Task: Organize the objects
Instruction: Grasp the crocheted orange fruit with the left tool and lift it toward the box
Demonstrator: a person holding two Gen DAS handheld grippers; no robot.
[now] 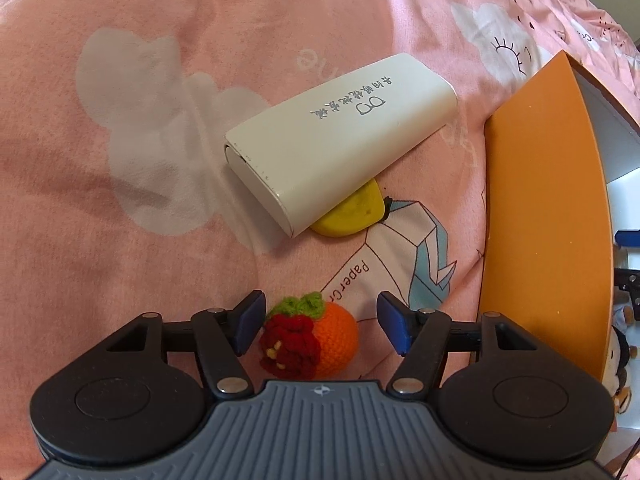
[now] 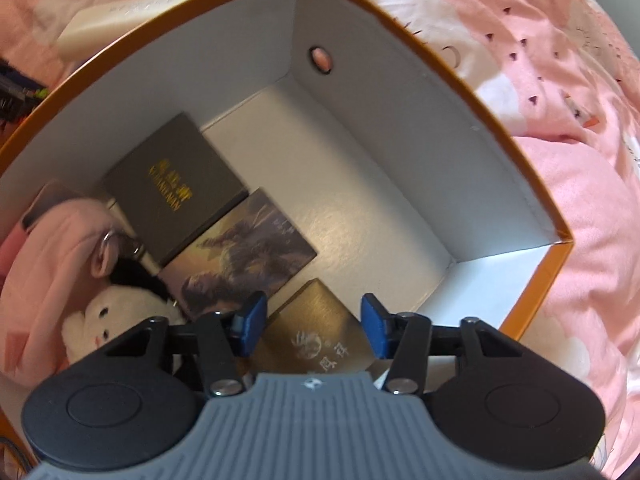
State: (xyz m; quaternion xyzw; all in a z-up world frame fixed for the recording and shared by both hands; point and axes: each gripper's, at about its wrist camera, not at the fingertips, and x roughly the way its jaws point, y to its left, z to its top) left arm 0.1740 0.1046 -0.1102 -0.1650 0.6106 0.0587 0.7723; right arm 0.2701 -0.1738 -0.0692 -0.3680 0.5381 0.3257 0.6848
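While the left hand-held gripper (image 1: 322, 326) stands apart around a crocheted orange (image 1: 320, 340), the right hand-held gripper (image 2: 314, 330) straddles a gold card (image 2: 316, 332) inside the orange box (image 2: 400, 28); grip unclear.

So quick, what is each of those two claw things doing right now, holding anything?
Left gripper: open, crocheted orange between its fingers, not gripped.
Right gripper: open over the gold card in the box.
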